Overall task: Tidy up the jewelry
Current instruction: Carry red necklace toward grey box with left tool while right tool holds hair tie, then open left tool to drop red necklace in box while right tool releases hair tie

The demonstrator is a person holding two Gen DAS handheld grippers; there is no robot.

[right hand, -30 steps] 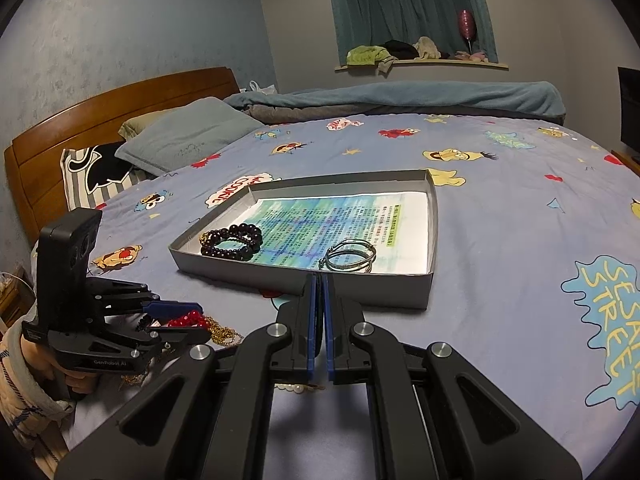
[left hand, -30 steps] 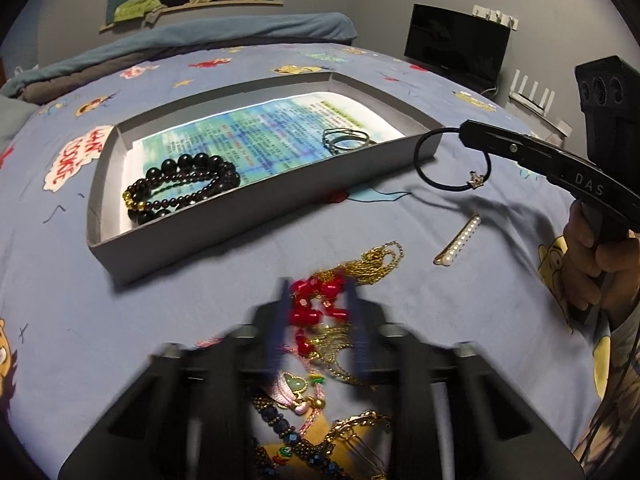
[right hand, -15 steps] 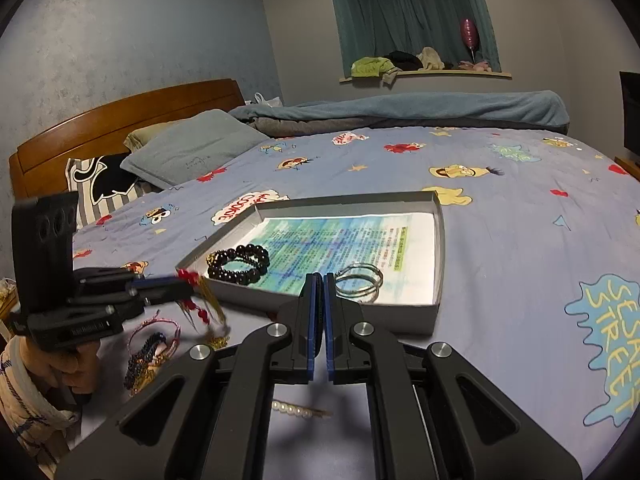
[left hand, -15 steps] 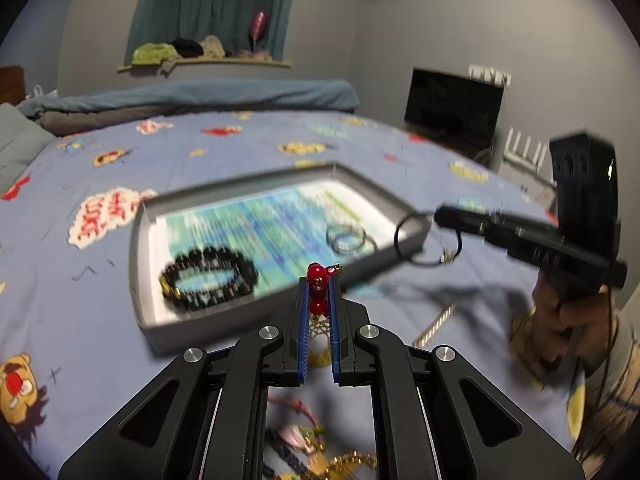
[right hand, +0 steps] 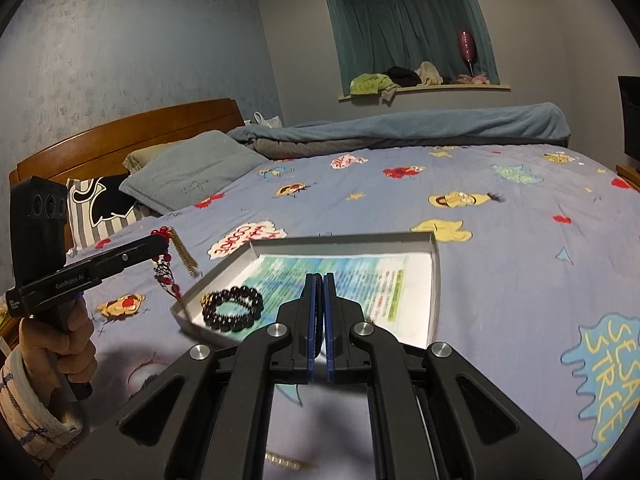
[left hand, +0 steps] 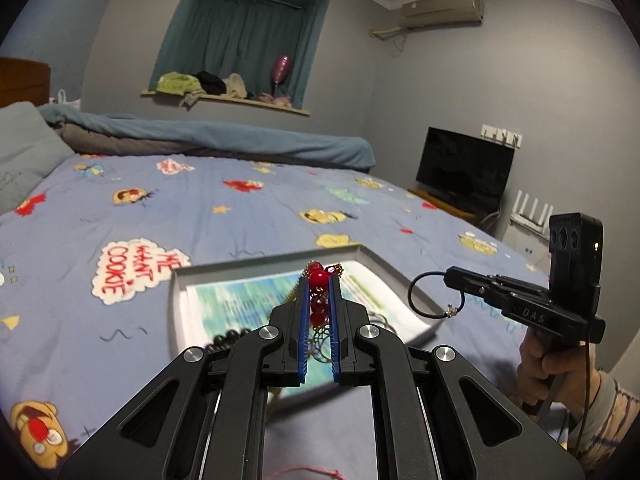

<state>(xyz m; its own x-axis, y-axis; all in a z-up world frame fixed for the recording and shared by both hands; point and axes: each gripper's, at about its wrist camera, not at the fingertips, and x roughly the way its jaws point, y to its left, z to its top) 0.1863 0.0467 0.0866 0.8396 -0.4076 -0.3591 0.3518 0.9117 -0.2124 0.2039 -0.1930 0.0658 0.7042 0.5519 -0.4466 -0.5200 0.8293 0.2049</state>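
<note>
Our left gripper (left hand: pixel 319 294) clamps the limp, dangling red-bead-and-gold-chain ornament (left hand: pixel 318 279) by its beads; our right gripper (left hand: pixel 454 280) pinches a soft black hair tie (left hand: pixel 416 306).

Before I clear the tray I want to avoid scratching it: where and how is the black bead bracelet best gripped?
Probably from above, across one side of the black bead bracelet, one finger inside the loop and one outside. It lies flat in the near left corner of the tray, close to the walls, so a sideways approach looks blocked. The round beads may slip, so pinch between two beads.
</note>
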